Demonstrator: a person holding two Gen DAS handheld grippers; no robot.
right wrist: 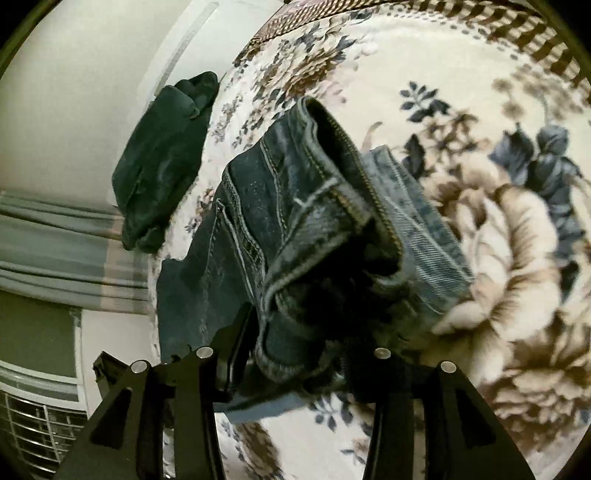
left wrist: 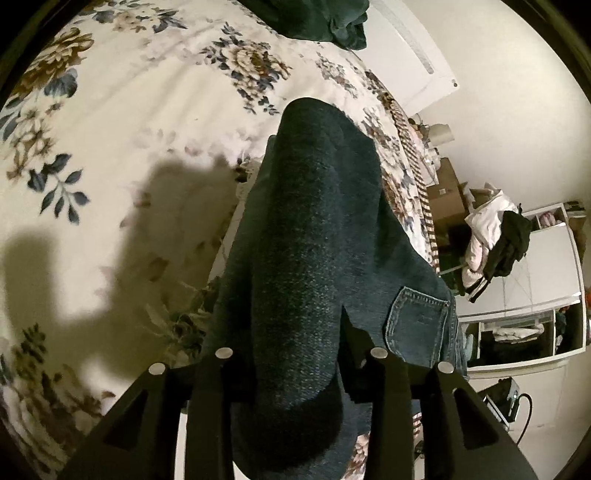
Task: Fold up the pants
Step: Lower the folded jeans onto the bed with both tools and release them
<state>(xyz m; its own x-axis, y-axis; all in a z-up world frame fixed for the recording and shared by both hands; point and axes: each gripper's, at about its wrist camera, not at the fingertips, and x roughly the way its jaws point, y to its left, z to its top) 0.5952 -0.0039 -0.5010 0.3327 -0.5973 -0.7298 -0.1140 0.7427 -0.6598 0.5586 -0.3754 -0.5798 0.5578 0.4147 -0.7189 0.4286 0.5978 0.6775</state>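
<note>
The pants are dark blue jeans (left wrist: 306, 236), held up over a floral bedspread (left wrist: 122, 122). In the left wrist view the denim drapes from between my left gripper's (left wrist: 295, 354) fingers, a back pocket (left wrist: 417, 321) showing at the right. My left gripper is shut on the jeans. In the right wrist view the jeans (right wrist: 295, 229) show the waistband and open zipper, bunched between my right gripper's (right wrist: 299, 354) fingers. My right gripper is shut on the jeans above the bedspread (right wrist: 480, 258).
A dark green garment (right wrist: 162, 158) lies at the bed's far edge, and also shows in the left wrist view (left wrist: 317, 18). Beside the bed are cardboard boxes (left wrist: 447, 199), a pile of clothes (left wrist: 491, 236), a white cabinet (left wrist: 546, 269) and curtains (right wrist: 55, 251).
</note>
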